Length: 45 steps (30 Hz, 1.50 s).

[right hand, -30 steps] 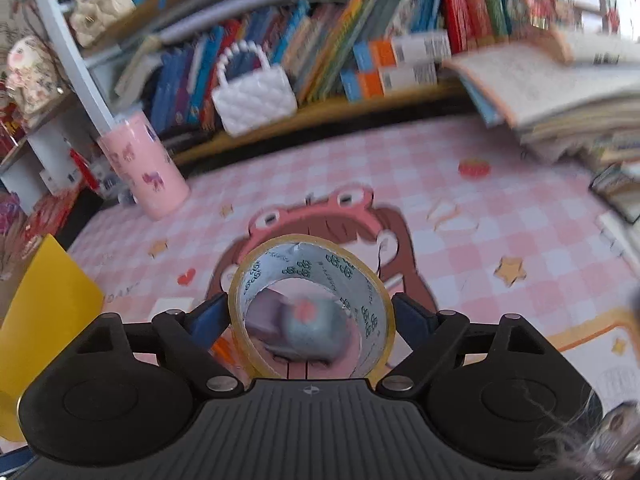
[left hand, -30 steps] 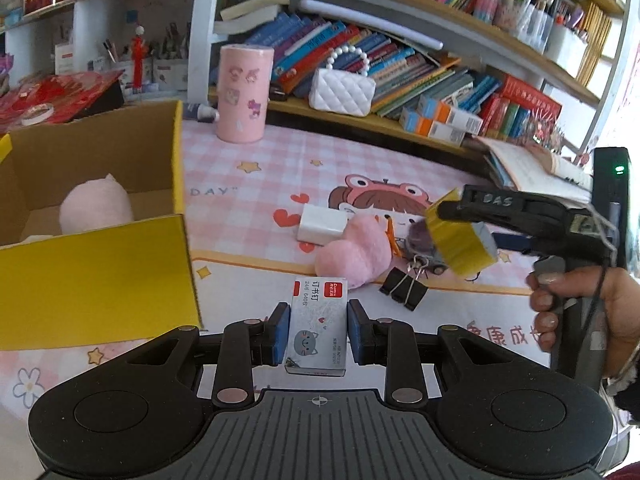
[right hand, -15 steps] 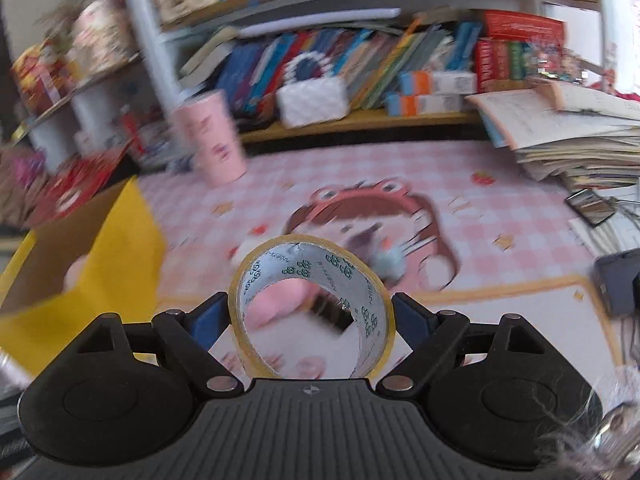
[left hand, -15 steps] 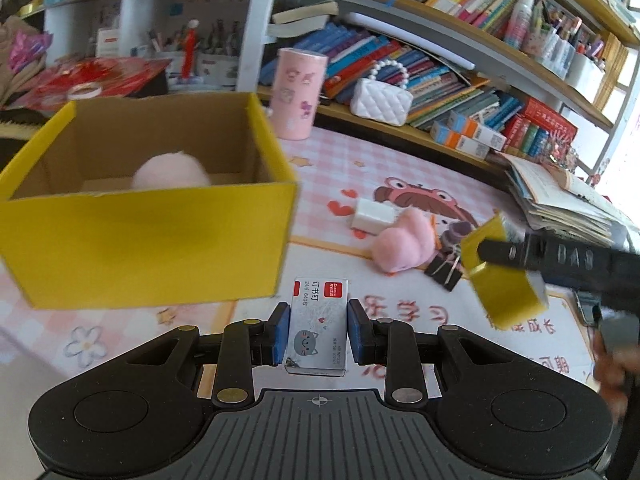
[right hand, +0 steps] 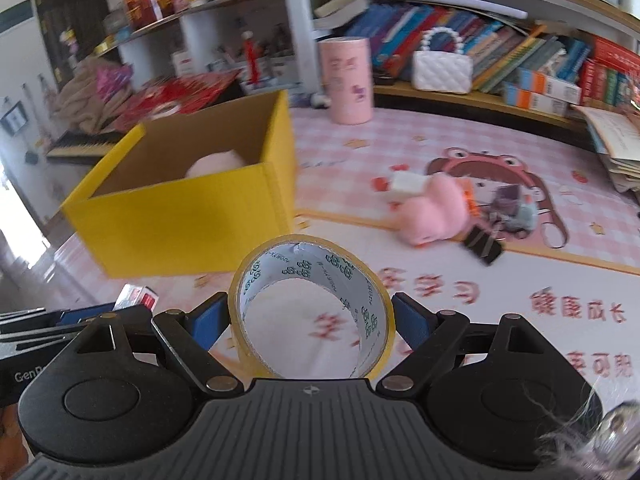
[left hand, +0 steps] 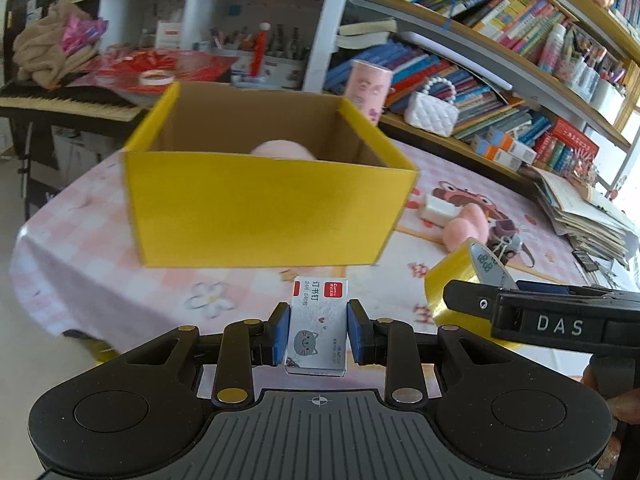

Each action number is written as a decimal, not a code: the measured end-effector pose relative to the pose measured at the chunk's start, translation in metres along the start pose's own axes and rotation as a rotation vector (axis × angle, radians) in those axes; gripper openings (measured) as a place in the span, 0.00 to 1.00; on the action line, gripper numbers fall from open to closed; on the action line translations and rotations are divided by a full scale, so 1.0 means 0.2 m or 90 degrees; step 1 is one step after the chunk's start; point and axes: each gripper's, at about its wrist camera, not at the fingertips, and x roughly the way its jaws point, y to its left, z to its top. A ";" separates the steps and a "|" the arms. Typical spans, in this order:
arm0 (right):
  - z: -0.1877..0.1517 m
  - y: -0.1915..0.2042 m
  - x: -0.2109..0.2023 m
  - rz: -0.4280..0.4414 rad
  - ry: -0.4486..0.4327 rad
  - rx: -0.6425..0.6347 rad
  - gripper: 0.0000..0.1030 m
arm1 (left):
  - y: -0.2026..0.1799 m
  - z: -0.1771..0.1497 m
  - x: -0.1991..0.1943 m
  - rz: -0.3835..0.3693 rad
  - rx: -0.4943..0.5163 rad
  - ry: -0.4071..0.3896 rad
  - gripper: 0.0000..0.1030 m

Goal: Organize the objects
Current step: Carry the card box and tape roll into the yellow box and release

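Both loaded: left tongs (left hand: 317,334) clamped on staple box (left hand: 318,322), right tongs (right hand: 310,322) gripping tape (right hand: 312,304). Yellow box (left hand: 260,216) dead ahead of left (nearer), ahead-left of right.

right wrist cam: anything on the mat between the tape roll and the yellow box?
Nothing in the right wrist view: only bare pink-print mat between the tape roll and the yellow box.

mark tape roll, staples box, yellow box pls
tape roll (right hand: 376,280), right wrist view, on the printed inner wall of the ring
staples box (left hand: 316,322), left wrist view, on its printed top face
yellow box (left hand: 264,216), left wrist view, on its near outer wall
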 end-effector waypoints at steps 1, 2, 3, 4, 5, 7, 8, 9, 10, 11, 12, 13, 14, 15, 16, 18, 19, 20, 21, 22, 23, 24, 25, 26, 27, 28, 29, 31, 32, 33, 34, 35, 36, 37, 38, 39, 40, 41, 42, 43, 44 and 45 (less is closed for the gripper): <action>-0.01 0.04 0.00 0.005 0.001 -0.006 0.83 | 0.03 -0.01 -0.02 0.002 -0.002 -0.001 0.27; -0.02 0.08 -0.01 0.009 0.001 -0.011 0.83 | 0.05 -0.01 -0.04 0.004 -0.004 -0.002 0.27; -0.03 0.11 -0.01 0.012 0.002 -0.015 0.83 | 0.08 -0.02 -0.06 0.005 -0.005 -0.003 0.27; -0.04 0.14 -0.01 0.015 0.004 -0.019 0.83 | 0.10 -0.03 -0.07 0.007 -0.007 -0.004 0.27; -0.05 0.17 -0.01 0.017 0.006 -0.022 0.83 | 0.12 -0.03 -0.09 0.008 -0.008 -0.005 0.27; -0.07 0.22 -0.02 0.020 0.009 -0.024 0.83 | 0.16 -0.04 -0.13 0.008 -0.007 -0.008 0.27; -0.08 0.25 -0.02 0.021 0.010 -0.025 0.83 | 0.17 -0.05 -0.14 0.008 -0.006 -0.009 0.27; -0.09 0.27 -0.02 0.021 0.011 -0.025 0.83 | 0.19 -0.05 -0.15 0.007 -0.004 -0.010 0.27; -0.09 0.29 -0.03 0.022 0.011 -0.025 0.83 | 0.20 -0.06 -0.17 0.007 -0.003 -0.011 0.27; -0.10 0.31 -0.03 0.022 0.011 -0.024 0.83 | 0.22 -0.06 -0.18 0.006 -0.001 -0.012 0.27; -0.11 0.33 -0.04 0.023 0.011 -0.023 0.83 | 0.23 -0.07 -0.19 0.006 0.001 -0.013 0.27; -0.12 0.35 -0.04 0.023 0.011 -0.023 0.83 | 0.24 -0.07 -0.21 0.005 0.003 -0.014 0.27; -0.13 0.37 -0.04 0.023 0.011 -0.021 0.83 | 0.26 -0.07 -0.22 0.005 0.005 -0.015 0.27; -0.13 0.38 -0.04 0.023 0.011 -0.021 0.83 | 0.27 -0.08 -0.23 0.004 0.007 -0.015 0.27; -0.14 0.40 -0.05 0.023 0.010 -0.019 0.83 | 0.29 -0.08 -0.24 0.003 0.009 -0.016 0.27; -0.16 0.43 -0.06 0.022 0.010 -0.018 0.83 | 0.31 -0.09 -0.25 0.002 0.011 -0.016 0.27; -0.17 0.45 -0.06 0.021 0.010 -0.019 0.83 | 0.32 -0.09 -0.26 0.001 0.011 -0.017 0.27; -0.18 0.46 -0.06 0.021 0.010 -0.019 0.83 | 0.33 -0.09 -0.27 0.000 0.011 -0.017 0.27; -0.19 0.48 -0.07 0.020 0.010 -0.020 0.83 | 0.35 -0.10 -0.27 -0.002 0.012 -0.017 0.27; -0.20 0.49 -0.08 0.019 0.009 -0.019 0.83 | 0.35 -0.10 -0.28 -0.003 0.014 -0.017 0.27; -0.20 0.49 -0.08 0.019 0.009 -0.019 0.83 | 0.36 -0.10 -0.29 -0.006 0.016 -0.018 0.27; -0.20 0.50 -0.08 0.017 0.008 -0.018 0.83 | 0.37 -0.11 -0.30 -0.008 0.019 -0.019 0.27; -0.21 0.51 -0.09 0.015 0.008 -0.016 0.83 | 0.38 -0.11 -0.30 -0.009 0.020 -0.020 0.27; -0.21 0.52 -0.10 0.013 0.007 -0.016 0.83 | 0.38 -0.11 -0.31 -0.011 0.020 -0.022 0.27; -0.21 0.53 -0.10 0.012 0.006 -0.017 0.83 | 0.39 -0.10 -0.32 -0.012 0.019 -0.024 0.27; -0.22 0.54 -0.11 0.010 0.004 -0.018 0.83 | 0.39 -0.10 -0.32 -0.012 0.019 -0.027 0.27; -0.22 0.54 -0.12 0.008 0.000 -0.019 0.83 | 0.39 -0.09 -0.32 -0.013 0.018 -0.031 0.27; -0.20 0.54 -0.13 0.003 -0.012 -0.024 0.83 | 0.40 -0.07 -0.33 -0.017 0.013 -0.041 0.27; -0.18 0.54 -0.14 -0.001 -0.024 -0.028 0.83 | 0.39 -0.05 -0.33 -0.018 0.012 -0.047 0.27; -0.16 0.54 -0.14 -0.006 -0.036 -0.032 0.83 | 0.39 -0.03 -0.33 -0.018 0.014 -0.055 0.27; -0.13 0.53 -0.15 -0.012 -0.050 -0.036 0.83 | 0.39 0.00 -0.32 -0.018 0.016 -0.064 0.27; -0.09 0.52 -0.15 -0.019 -0.068 -0.041 0.83 | 0.39 0.03 -0.32 -0.017 0.018 -0.074 0.27; -0.06 0.51 -0.16 -0.023 -0.084 -0.044 0.83 | 0.39 0.06 -0.31 -0.017 0.017 -0.084 0.27; -0.01 0.50 -0.16 -0.027 -0.101 -0.046 0.83 | 0.39 0.10 -0.30 -0.016 0.014 -0.094 0.27; 0.03 0.49 -0.16 -0.029 -0.116 -0.046 0.83 | 0.38 0.14 -0.29 -0.014 0.012 -0.102 0.27; 0.08 0.48 -0.15 -0.029 -0.130 -0.045 0.83 | 0.38 0.18 -0.28 -0.011 0.012 -0.112 0.27; 0.12 0.46 -0.14 -0.028 -0.144 -0.044 0.83 | 0.37 0.21 -0.26 -0.009 0.013 -0.120 0.27; 0.17 0.45 -0.14 -0.026 -0.159 -0.045 0.83 | 0.36 0.24 -0.25 -0.004 0.015 -0.128 0.27; 0.22 0.44 -0.12 -0.025 -0.173 -0.045 0.83 | 0.35 0.28 -0.23 0.000 0.018 -0.136 0.27; 0.27 0.42 -0.11 -0.024 -0.186 -0.047 0.83 | 0.35 0.31 -0.22 0.002 0.020 -0.140 0.27; 0.32 0.41 -0.09 -0.023 -0.195 -0.048 0.83 | 0.34 0.34 -0.19 0.005 0.023 -0.145 0.27; 0.36 0.40 -0.07 -0.021 -0.201 -0.051 0.83 | 0.33 0.37 -0.16 0.008 0.025 -0.148 0.27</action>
